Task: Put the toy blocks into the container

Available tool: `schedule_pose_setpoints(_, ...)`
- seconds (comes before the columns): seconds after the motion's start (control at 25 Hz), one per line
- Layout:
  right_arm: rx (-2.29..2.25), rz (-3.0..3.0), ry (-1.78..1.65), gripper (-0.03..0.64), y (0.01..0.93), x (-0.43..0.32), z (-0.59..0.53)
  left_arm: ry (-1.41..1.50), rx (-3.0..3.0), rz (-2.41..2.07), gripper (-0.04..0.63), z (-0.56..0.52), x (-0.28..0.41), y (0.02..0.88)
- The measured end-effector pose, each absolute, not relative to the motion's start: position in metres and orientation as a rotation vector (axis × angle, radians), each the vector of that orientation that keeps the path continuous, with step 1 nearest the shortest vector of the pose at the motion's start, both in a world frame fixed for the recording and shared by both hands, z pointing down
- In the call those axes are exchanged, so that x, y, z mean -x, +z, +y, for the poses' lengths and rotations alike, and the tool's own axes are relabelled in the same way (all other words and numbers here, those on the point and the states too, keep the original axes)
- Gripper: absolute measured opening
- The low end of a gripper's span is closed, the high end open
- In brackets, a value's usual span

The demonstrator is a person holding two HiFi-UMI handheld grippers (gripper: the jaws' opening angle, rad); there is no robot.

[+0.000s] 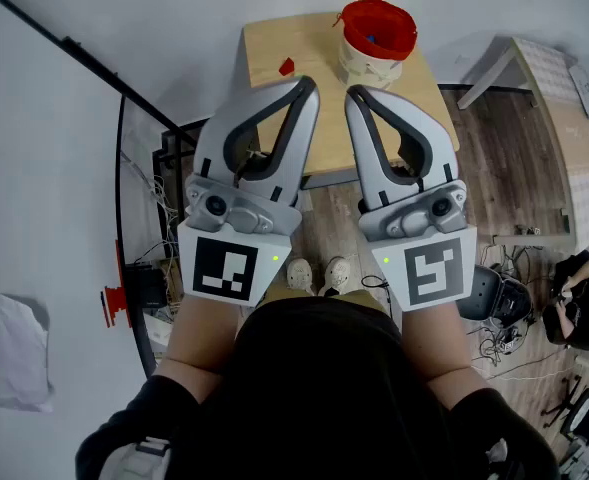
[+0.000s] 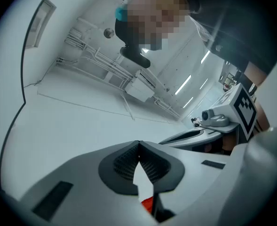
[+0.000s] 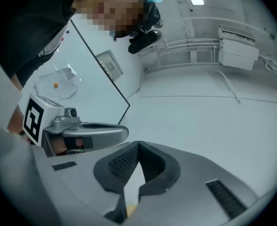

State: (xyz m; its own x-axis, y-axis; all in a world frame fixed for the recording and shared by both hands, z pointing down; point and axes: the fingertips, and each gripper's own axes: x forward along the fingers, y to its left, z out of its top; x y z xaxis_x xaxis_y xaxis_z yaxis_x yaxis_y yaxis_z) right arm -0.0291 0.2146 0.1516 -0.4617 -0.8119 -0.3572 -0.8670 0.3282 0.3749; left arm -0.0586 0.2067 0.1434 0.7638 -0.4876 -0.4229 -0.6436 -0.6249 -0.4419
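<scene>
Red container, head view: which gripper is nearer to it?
Right. The right gripper points just below the red container; the left gripper lies further to its left, nearer the small red block.

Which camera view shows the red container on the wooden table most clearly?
The head view: the red container stands whole at the far side of the table, open side up. The right gripper view aims upward and misses it. The left gripper view shows only a red scrap below its jaws, which cannot be identified.

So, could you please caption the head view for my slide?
Left gripper and right gripper, both shut, above wooden table with red container and red block.
</scene>
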Motion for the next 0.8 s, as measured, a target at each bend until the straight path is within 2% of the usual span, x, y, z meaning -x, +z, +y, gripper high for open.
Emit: schedule_pose_setpoints(0.8, 1.516, 2.460, 0.764, 0.029, 0.150, 0.013, 0.230, 0.333, 2.347, 0.882, 0.011, 0.224, 0.049, 0.139)
